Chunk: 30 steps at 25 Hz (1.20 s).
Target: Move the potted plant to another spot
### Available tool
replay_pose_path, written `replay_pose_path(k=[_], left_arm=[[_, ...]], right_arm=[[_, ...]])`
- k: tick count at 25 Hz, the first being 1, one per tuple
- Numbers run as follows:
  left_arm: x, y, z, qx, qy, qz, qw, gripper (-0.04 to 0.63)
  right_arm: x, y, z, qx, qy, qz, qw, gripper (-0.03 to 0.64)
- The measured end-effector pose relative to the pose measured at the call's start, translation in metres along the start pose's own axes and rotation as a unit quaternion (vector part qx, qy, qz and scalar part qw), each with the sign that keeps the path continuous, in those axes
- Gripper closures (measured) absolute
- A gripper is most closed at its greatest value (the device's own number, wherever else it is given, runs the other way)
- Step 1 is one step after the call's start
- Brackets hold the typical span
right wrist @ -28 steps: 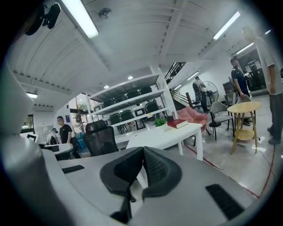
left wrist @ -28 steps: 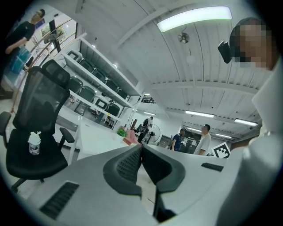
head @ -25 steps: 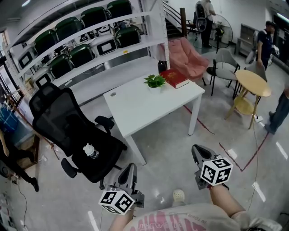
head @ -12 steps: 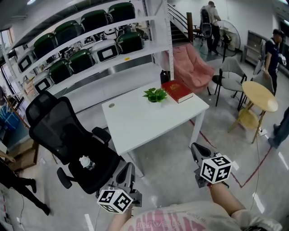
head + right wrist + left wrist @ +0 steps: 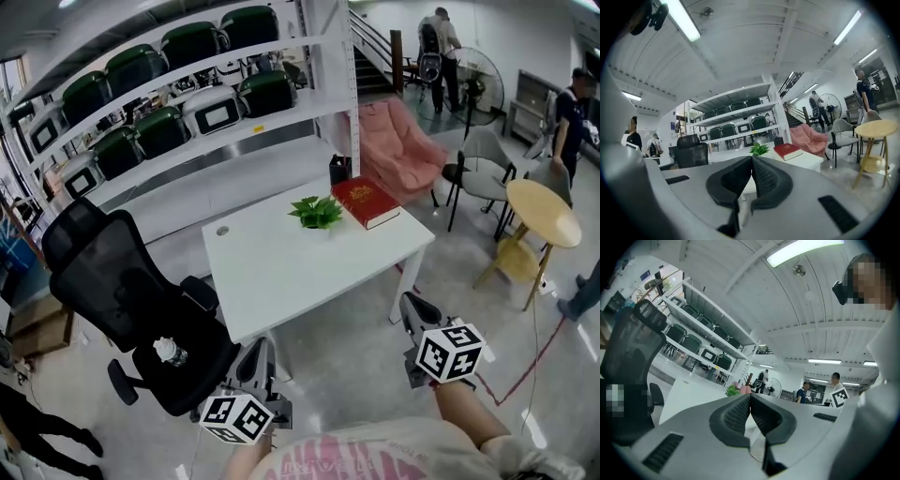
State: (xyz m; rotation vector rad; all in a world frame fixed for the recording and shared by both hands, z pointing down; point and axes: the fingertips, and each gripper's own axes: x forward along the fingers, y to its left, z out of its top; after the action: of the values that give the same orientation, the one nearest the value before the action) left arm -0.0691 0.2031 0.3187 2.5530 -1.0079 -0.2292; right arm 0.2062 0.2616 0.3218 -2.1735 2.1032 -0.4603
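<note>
1. While we are standing well back from the tabletop [image 5: 281, 272], the move is not yet begun. The potted plant [image 5: 317, 212] is sitting untouched near the far edge, just beside the red book [image 5: 366, 202].
2. We are holding the left tongs [image 5: 257, 349] pressed together with nothing between them, low over the floor and beside the black chair [image 5: 122, 291].
3. We are holding the right tongs [image 5: 411, 306] closed and empty as well. They are hanging off the near right corner of the tabletop, well apart from the plant.
4. We are judging that everything is left to do: reaching the tabletop, opening a pair of tongs, gripping the pot, lifting it and setting it down on another spot.
5. Leaves are covering the pot in the head view, so we are not making out its shape or rim. In both gripper views the plant is showing only as a small green tuft above the closed tongs.
6. A small dark thing [image 5: 339, 170] is standing behind the plant at the far edge, and we cannot tell what it is.
</note>
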Motion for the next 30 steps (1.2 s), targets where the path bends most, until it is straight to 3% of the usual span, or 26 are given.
replay_pose_path(k=[5,11,30], left_arm=[[0.012,0.011,-0.015,-0.007,0.014,0.006,0.9999,0.571],[0.038,0.056,-0.022,-0.022,0.031,0.033,0.9987,0.571],[0.236,0.182,0.054,-0.025,0.057,-0.026,0.9977,0.571]], right_arm=[[0.014,-0.012,-0.02,0.024,0.02,-0.003,0.999,0.601],[0.053,-0.014,-0.047,0.04,0.054,-0.011,0.998,0.601],[0.268,-0.005,-0.007,0.075,0.053,-0.028,0.995,0.601]])
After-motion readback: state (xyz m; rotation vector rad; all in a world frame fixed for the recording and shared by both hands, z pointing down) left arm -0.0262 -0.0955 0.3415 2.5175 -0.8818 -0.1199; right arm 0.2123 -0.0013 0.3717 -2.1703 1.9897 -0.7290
